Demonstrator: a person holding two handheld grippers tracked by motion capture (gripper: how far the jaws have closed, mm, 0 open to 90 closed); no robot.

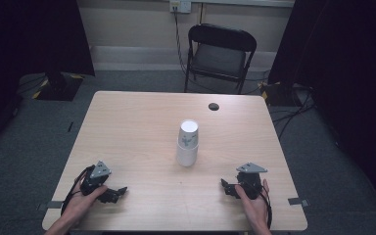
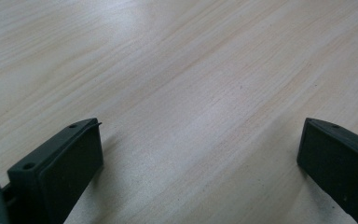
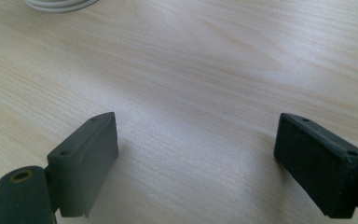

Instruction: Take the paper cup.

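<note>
Near the table (image 1: 142,117) edge — left gripper (image 1: 120,192) and right gripper (image 1: 225,187) both gaping, empty.

Black hand-held gripper (image 1: 119,192), grey three-cornered plate (image 1: 100,170)

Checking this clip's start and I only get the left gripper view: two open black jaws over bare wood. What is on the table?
Observer: A stack of white paper cups, upside down, stands near the middle of the table.
Operator: Is the right gripper near it?
Observer: No; the right gripper rests apart from it at the near edge, with its jaws open.
Operator: Anything else on the tabletop?
Observer: A round dark cable hole sits near the far edge, in front of a black folding chair.
</note>
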